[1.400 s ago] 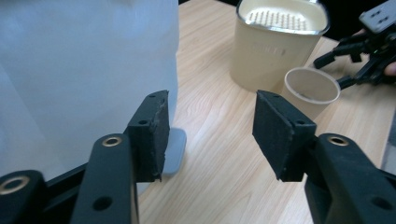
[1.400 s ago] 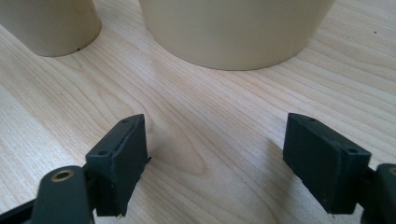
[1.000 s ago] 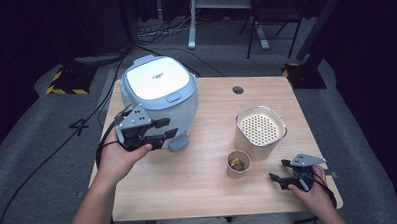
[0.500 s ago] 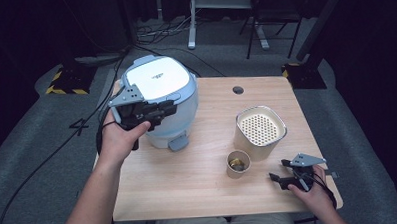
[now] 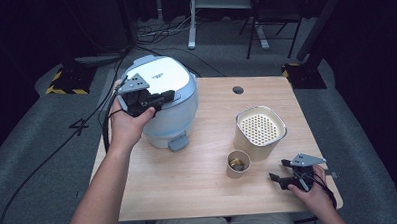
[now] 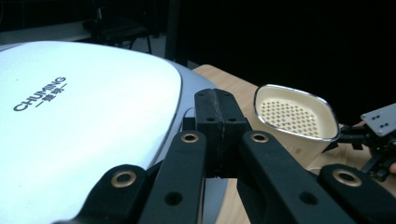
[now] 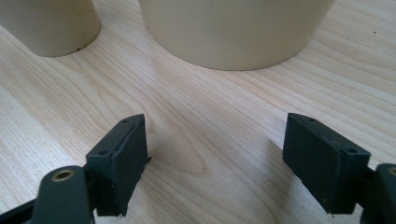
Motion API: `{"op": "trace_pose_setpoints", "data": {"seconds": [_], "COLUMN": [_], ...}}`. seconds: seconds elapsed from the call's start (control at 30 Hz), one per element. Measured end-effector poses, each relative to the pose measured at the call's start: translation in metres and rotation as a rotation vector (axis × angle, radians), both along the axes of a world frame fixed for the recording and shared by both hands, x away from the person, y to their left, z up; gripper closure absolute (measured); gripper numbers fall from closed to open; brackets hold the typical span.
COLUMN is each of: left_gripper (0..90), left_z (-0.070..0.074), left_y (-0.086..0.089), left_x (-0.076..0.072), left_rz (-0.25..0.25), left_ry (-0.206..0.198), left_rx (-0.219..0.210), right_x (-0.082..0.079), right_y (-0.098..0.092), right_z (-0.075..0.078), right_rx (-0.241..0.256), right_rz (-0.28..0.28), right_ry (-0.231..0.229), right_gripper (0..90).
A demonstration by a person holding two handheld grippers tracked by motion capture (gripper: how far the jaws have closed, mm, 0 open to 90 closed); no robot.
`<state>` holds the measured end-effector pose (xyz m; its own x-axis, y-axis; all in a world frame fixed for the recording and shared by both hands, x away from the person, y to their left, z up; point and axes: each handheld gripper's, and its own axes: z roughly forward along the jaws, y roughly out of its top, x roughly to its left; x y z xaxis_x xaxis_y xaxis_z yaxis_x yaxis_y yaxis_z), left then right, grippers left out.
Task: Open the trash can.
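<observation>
A rice cooker [image 5: 174, 110] with a white lid [image 6: 84, 121] and pale blue body stands at the table's back left. My left gripper [image 5: 167, 97] is held over the lid's near edge, jaws pressed together with nothing between them [image 6: 215, 109]. At the front right, my right gripper [image 5: 278, 170] rests low over the wood, jaws wide apart and empty [image 7: 215, 154]. Just ahead of it stand a small cup [image 5: 237, 163] with something golden inside and a cream perforated basket [image 5: 259, 127].
The wooden table [image 5: 199, 187] has a cable hole [image 5: 238, 90] near its back edge. Cup [image 7: 51, 23] and basket [image 7: 233, 32] stand close in front of the right jaws. A cable [image 5: 53, 152] trails off the table's left side onto the grey floor.
My left gripper has risen from the cooker's front side to above its lid, moving back. The right gripper has stayed put.
</observation>
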<state>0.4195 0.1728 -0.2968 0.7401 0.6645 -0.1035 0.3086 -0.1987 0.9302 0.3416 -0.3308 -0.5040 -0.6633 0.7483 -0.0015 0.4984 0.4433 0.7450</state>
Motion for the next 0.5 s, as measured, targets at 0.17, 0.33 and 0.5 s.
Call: {"op": "trace_pose_setpoints", "data": {"seconds": [0.17, 0.33, 0.5], "left_gripper": [89.7, 89.7, 89.7], "left_z": [0.0, 0.002, 0.004], "left_y": [-0.005, -0.01, -0.012], "left_x": [0.001, -0.002, -0.003], "left_rz": [0.011, 0.021, 0.026], "left_ry": [-0.017, -0.045, -0.013], "left_rx": [0.033, 0.088, 0.1], "right_x": [0.0, 0.0, 0.0], "right_y": [0.0, 0.0, 0.0], "right_z": [0.0, 0.0, 0.0], "right_rx": [0.0, 0.0, 0.0], "right_rz": [0.0, 0.0, 0.0], "right_ry": [0.0, 0.0, 0.0], "right_gripper": [22.5, 22.5, 22.5]}}
